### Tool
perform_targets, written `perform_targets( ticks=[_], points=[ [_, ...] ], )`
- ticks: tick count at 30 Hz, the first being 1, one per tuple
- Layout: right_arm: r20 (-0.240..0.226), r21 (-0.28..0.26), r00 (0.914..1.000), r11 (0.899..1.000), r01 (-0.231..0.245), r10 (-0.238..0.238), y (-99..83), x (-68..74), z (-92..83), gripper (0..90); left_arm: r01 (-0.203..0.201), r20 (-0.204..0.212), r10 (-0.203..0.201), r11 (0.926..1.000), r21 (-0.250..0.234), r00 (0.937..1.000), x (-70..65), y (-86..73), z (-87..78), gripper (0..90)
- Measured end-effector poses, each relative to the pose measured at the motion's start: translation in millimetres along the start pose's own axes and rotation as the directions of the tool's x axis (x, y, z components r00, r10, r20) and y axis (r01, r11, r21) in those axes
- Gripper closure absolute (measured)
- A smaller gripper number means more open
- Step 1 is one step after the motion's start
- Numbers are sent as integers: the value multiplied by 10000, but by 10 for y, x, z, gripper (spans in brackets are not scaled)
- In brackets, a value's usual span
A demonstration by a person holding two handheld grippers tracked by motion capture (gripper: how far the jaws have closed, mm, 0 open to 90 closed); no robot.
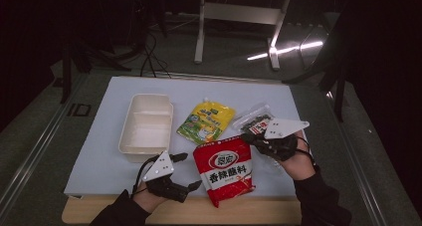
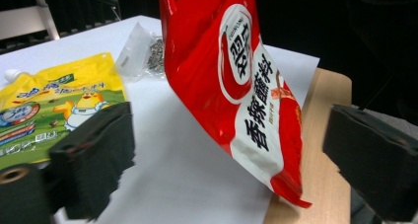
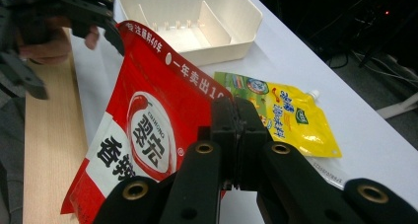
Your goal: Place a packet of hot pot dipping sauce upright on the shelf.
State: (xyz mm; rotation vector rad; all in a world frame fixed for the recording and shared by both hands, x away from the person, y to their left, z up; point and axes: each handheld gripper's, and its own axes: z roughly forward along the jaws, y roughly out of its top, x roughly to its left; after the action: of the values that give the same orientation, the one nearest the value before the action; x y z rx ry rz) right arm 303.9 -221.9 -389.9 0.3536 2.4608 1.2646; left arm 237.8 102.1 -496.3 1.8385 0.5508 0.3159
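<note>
Right gripper point(image 3: 235, 135) pinches red seasoning pouch point(image 3: 148, 135) at its upper edge, long axis hanging toward my spread, empty left gripper point(image 1: 188, 171) just beside it.

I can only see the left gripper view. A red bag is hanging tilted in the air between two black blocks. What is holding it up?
Observer: The right gripper is shut on the upper edge of the red bag and lifts that end. The bag's bottom corner still rests on the table's front edge.
Operator: So the black blocks I see are not pinching it?
Observer: No. From the high view, the left gripper is open beside the bag's lower left corner, with a hand behind it.
Operator: Is there anywhere to put the bag?
Observer: Yes. A white tray with dividers stands on the table beyond the left gripper, and nothing shows inside it.
</note>
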Motion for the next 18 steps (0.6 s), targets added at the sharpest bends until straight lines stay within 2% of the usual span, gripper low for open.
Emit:
perform_targets(
  ticks=[1,4,7,8,9,11,15,16,18],
  points=[
    [-5,-41,10000,10000,36,-36,7,11,-4,894,33,-29,-33,10000,35,10000,11,6,24,131],
    [-72,-75,9998,9998,176,-176,38,51,-22,894,270,340,-276,9995,170,9990,54,17,136,187],
    [-102,-59,9992,9993,377,-377,76,98,-38,894,583,850,-593,9982,144,9946,95,31,229,352],
    [-115,-49,9992,9993,381,-381,80,102,-40,893,520,1054,-534,9985,159,9930,99,47,259,402],
    [-126,-32,9991,9992,394,-394,83,105,-43,893,301,1002,-320,9993,202,9944,87,63,278,452],
    [-164,-77,9993,9994,329,-330,76,99,-42,893,-11,1133,-19,9996,267,9936,73,96,306,541],
    [-220,-105,9994,9996,276,-278,64,95,-56,893,-452,981,413,9982,383,9943,31,156,326,720],
    [-216,-92,9993,9995,289,-291,65,99,-62,893,-427,1106,381,9983,394,9931,25,169,330,757],
    [-240,-73,9993,9996,283,-285,67,110,-74,892,-468,1085,415,9978,468,9932,11,185,329,847]
  ],
)
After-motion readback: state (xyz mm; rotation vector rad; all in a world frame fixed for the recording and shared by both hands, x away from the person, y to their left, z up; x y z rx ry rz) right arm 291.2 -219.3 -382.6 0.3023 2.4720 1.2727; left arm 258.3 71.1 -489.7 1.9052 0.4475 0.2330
